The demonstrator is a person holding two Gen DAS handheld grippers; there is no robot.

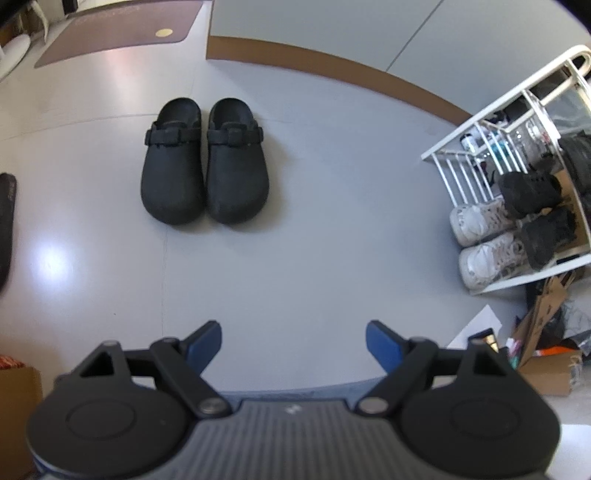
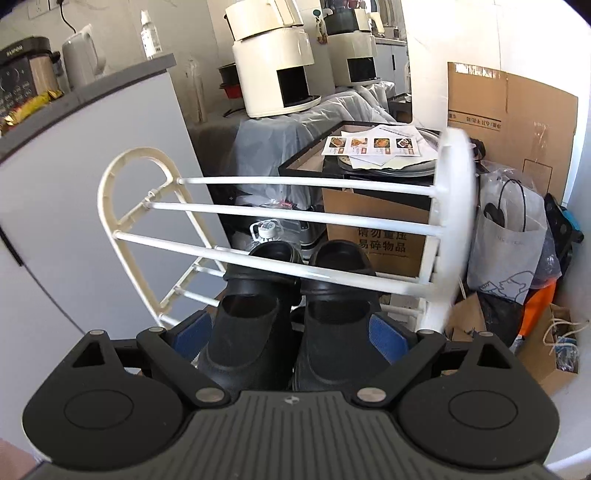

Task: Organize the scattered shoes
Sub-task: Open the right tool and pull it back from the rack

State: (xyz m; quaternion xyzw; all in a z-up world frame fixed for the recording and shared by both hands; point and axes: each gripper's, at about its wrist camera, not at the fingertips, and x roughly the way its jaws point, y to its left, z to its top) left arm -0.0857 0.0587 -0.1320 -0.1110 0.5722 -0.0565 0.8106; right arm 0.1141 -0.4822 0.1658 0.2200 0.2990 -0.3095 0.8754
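On the floor (image 1: 295,258), a pair of black clogs (image 1: 205,162) sits side by side, far from the left gripper (image 1: 293,341), whose jaws gape empty. To the right, the right gripper (image 2: 291,336) clamps two black shoes (image 2: 295,325) together below the white shoe rack (image 2: 295,218); one may slip free.

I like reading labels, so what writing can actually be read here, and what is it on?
"请勿重压 易碎物品": brown cardboard box behind the white shoe rack.
Tall flattened carton: print too blurred.
Photo leaflet: too small.
Cooker brand: unreadable.
Doormat: blurred.
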